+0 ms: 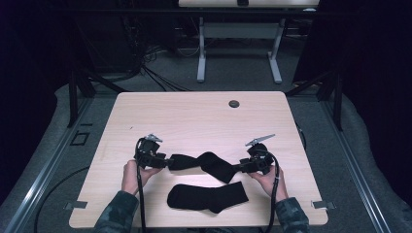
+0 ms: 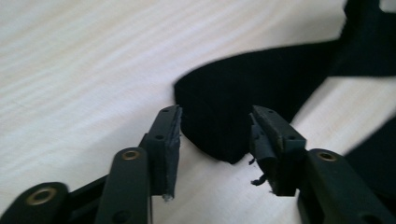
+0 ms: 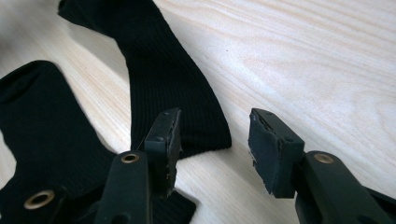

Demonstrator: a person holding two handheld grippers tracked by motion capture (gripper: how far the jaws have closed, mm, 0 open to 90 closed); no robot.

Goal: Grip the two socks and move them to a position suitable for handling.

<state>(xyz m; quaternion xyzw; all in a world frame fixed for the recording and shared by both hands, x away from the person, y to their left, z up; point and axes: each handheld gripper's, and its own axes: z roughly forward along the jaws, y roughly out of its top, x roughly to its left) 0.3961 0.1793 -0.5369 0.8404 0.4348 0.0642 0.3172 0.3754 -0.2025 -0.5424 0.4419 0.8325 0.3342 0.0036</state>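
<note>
Two black socks lie on the light wooden table. One sock is laid out bent between my two grippers; the other sock lies flat nearer the front edge. My left gripper stands open at the first sock's left end. In the left gripper view that sock's end rests on the table between the jaws of the left gripper, with gaps to both pads. My right gripper is open at the sock's other end. That sock's ribbed cuff lies by one jaw of the right gripper, unpressed. The second sock lies beside it.
A round dark grommet sits near the table's far edge. A person's hands and patterned sleeves come in from the front edge. Behind the table are cables on the floor and another table's white legs.
</note>
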